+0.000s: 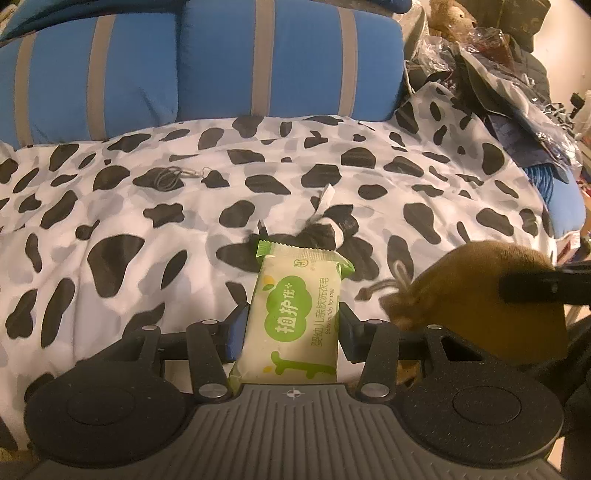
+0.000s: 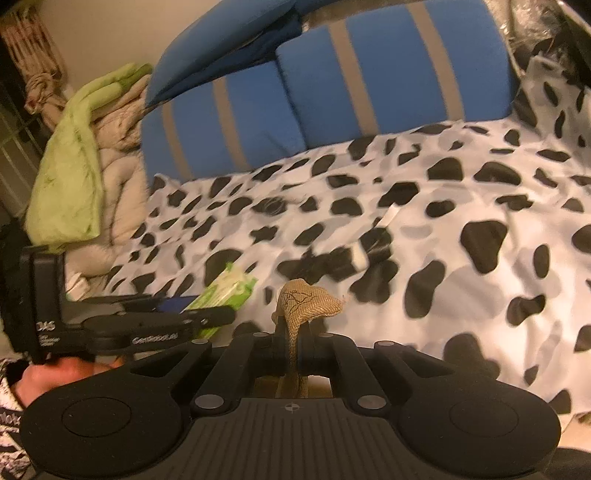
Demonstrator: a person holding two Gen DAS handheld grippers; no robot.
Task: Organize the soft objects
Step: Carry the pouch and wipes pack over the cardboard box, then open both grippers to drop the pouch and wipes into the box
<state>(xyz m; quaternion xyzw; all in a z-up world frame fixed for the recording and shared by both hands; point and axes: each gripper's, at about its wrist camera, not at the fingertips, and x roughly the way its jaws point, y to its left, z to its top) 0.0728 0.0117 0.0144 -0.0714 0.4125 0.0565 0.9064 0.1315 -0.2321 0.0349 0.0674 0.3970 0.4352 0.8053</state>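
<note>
My left gripper (image 1: 291, 325) is shut on a green and white soap packet (image 1: 295, 314), which stands lengthwise between the fingers above the cow-print bedspread (image 1: 147, 229). The right wrist view shows the same packet (image 2: 229, 291) from the side. My right gripper (image 2: 293, 347) is shut on the pinched fabric of a tan burlap drawstring pouch (image 2: 303, 302). In the left wrist view that pouch (image 1: 480, 306) hangs at the right with a black finger (image 1: 535, 290) across it. A small black and white soft item (image 1: 328, 229) lies on the bedspread just beyond the packet.
Blue cushions with grey stripes (image 1: 221, 62) stand along the back of the bed. A coiled grey cord (image 1: 166, 177) lies at mid-left. Clothes, plastic bags and a brown plush toy (image 1: 450, 18) are heaped at the far right. A green and beige blanket pile (image 2: 70, 177) sits at the left.
</note>
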